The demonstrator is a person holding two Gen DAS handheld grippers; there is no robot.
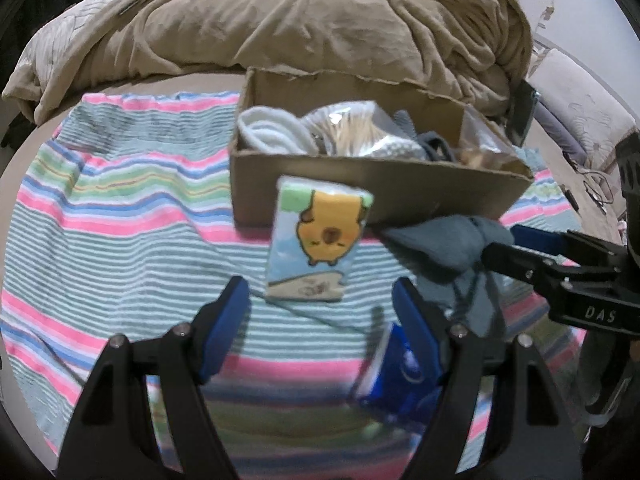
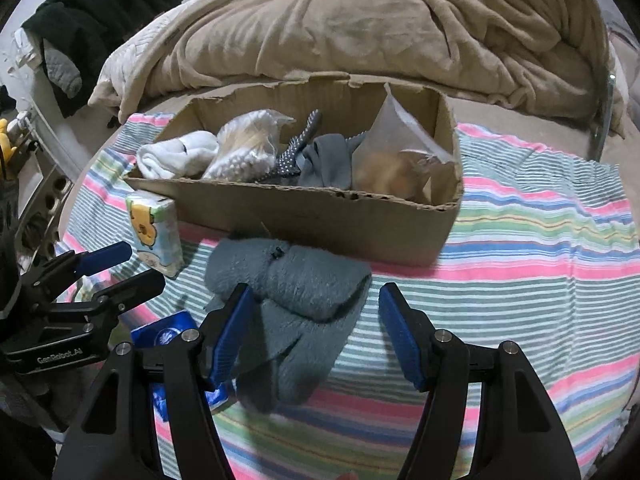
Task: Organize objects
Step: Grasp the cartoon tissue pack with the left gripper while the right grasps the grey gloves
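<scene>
A cardboard box (image 1: 360, 184) (image 2: 320, 216) sits on a striped cloth and holds white socks (image 2: 176, 156), a bag of cotton swabs (image 2: 244, 148), a grey cloth and a plastic bag. A tissue pack with a yellow cartoon animal (image 1: 320, 236) (image 2: 154, 232) leans against the box front. My left gripper (image 1: 320, 300) is open just before the pack. A grey-blue sock bundle (image 2: 296, 304) (image 1: 444, 244) lies in front of the box. My right gripper (image 2: 314, 320) is open, its fingers either side of the bundle. A blue packet (image 1: 400, 380) (image 2: 168, 332) lies by the left gripper's right finger.
A striped cloth (image 1: 120, 208) (image 2: 540, 260) covers the bed. A crumpled tan blanket (image 1: 320, 20) (image 2: 360, 20) is piled behind the box. Dark clothes (image 2: 92, 20) hang at the far left in the right wrist view.
</scene>
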